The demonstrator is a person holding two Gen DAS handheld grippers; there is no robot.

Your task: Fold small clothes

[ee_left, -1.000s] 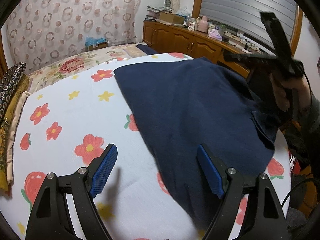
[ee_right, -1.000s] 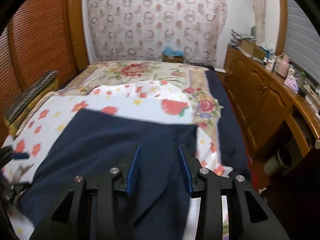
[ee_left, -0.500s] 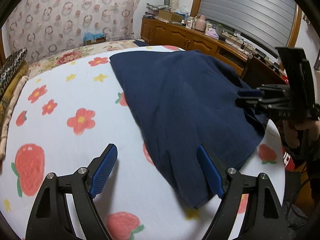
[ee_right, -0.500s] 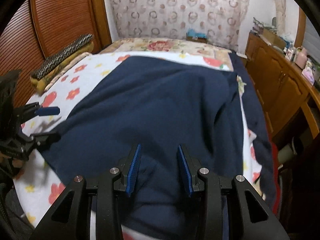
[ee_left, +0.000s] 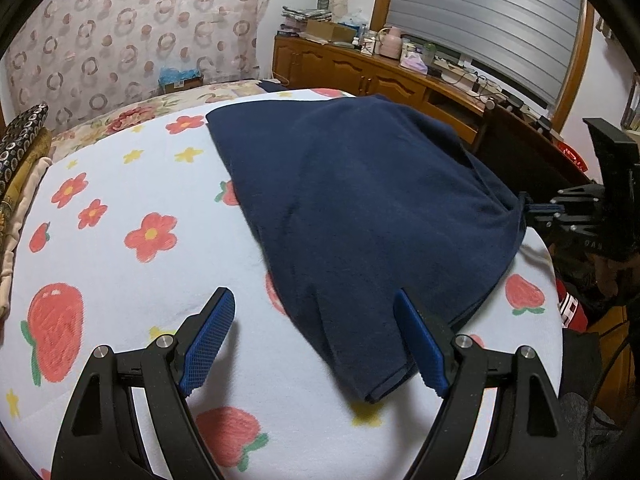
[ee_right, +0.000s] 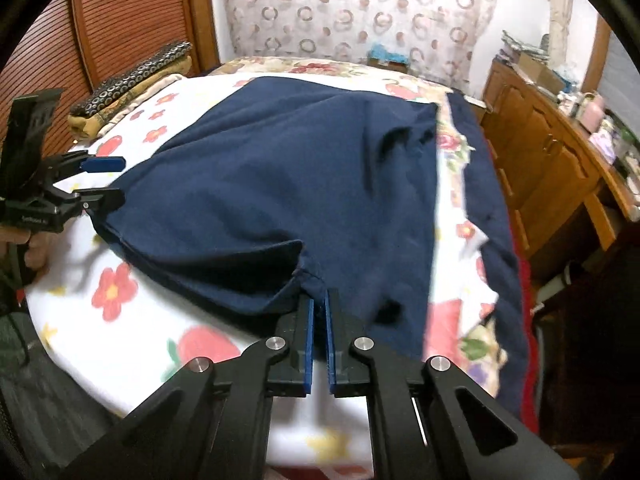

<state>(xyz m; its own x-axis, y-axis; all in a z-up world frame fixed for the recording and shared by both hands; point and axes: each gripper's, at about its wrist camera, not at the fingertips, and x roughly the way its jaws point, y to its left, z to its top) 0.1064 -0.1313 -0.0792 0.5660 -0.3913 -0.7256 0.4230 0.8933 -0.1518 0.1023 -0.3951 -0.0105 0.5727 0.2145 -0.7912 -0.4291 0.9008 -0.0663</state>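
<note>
A navy garment [ee_left: 360, 200] lies spread on the white flower-print sheet [ee_left: 132, 184] of a bed. My left gripper [ee_left: 312, 294] stands open just above the sheet, and the garment's near corner lies by its right finger [ee_left: 420, 344] without being pinched. In the right wrist view the garment [ee_right: 280, 180] bunches up toward my right gripper [ee_right: 318, 306], which is shut on a fold of its near edge. The left wrist view shows the right gripper [ee_left: 530, 209] gripping the garment's right corner. The left gripper [ee_right: 120, 181] sits at the garment's left corner, jaws apart.
Folded patterned bedding [ee_right: 132, 80] is stacked at the bed's left side by a slatted wooden door. A dark blue blanket [ee_right: 492, 200] runs along the bed's right edge. A wooden cabinet [ee_left: 360, 72] with clutter on top stands beyond it. A person's hand [ee_right: 32, 248] holds the left gripper.
The right gripper's jaws have gone from part open to shut on the garment's edge, and it has shifted across the bed. The left gripper has stayed open and hardly moved.
</note>
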